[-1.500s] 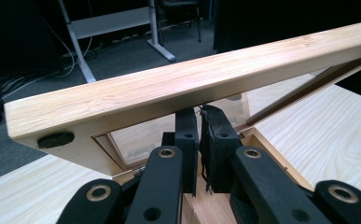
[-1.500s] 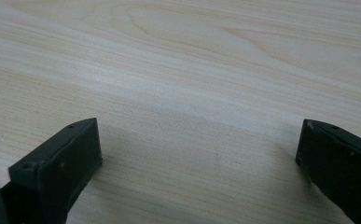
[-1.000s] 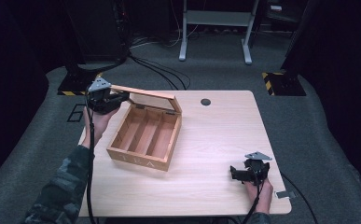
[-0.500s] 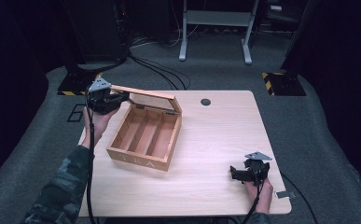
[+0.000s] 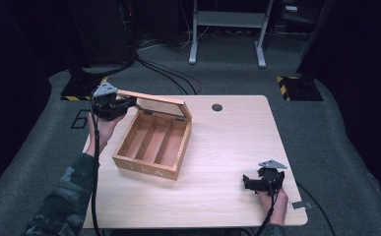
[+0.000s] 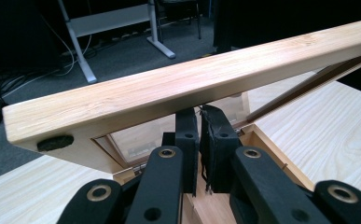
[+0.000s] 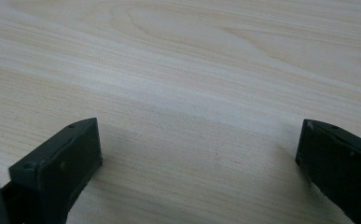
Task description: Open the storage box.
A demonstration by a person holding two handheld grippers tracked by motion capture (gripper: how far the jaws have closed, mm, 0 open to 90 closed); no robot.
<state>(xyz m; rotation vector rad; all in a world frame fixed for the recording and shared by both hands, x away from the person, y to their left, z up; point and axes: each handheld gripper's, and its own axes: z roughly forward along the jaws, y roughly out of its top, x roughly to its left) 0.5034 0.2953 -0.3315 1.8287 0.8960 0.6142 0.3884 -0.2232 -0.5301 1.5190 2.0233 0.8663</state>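
Note:
An open wooden tea box (image 5: 153,142) with three empty compartments sits on the left half of the table (image 5: 227,142). Its windowed lid (image 5: 153,101) stands raised at the back. At the lid's left end my left gripper (image 5: 129,103) touches it. In the left gripper view the lid's frame (image 6: 192,84) crosses over the left gripper (image 6: 200,112), whose jaws stand pressed nearly together beneath it, tips hidden. My right gripper (image 5: 247,183) rests near the table's front right corner. In its own view the right gripper (image 7: 199,144) is open wide over bare wood (image 7: 192,56).
A round black grommet (image 5: 217,107) sits in the tabletop near the far edge. A small grey clip (image 5: 299,204) lies at the front right corner. Beyond the table are desk legs (image 5: 227,29) and cables (image 5: 168,78) on dark carpet.

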